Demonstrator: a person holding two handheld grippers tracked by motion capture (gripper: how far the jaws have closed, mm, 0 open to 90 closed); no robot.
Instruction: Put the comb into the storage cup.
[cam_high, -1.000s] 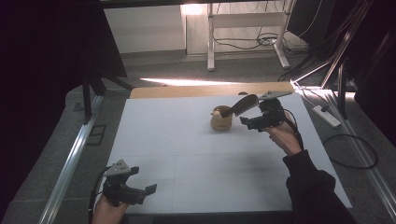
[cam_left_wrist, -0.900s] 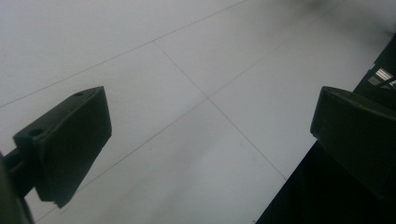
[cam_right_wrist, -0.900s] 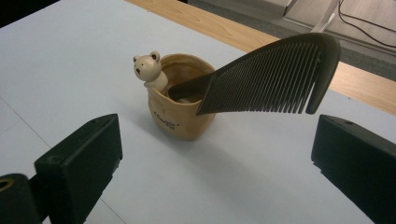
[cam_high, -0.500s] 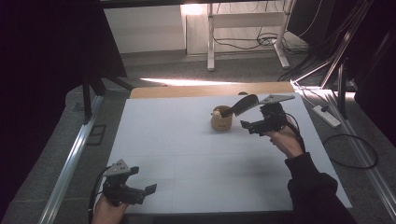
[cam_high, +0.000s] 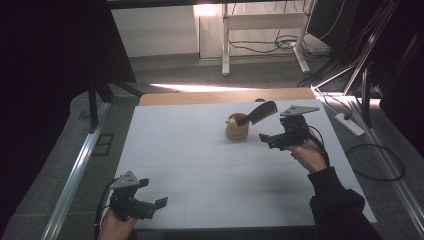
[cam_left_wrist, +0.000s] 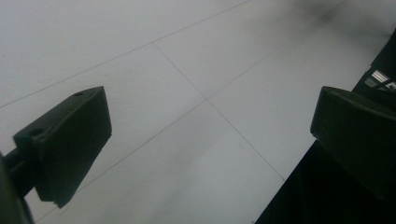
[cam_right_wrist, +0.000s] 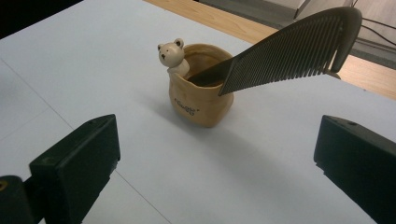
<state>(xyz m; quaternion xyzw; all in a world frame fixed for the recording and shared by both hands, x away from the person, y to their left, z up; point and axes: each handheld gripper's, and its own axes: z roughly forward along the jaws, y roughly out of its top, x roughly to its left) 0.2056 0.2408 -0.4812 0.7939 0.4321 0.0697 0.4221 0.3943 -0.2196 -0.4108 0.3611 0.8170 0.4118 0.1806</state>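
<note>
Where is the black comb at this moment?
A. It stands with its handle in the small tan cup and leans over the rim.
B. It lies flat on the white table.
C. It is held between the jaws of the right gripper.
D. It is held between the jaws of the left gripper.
A: the comb rests with its handle inside the cup, teeth slanting out over the rim, while the right gripper is open and apart from it.

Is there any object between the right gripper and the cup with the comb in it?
No. The right gripper is open and near the cup; between them is bare table. The comb leans out over the rim, above that path.
</note>
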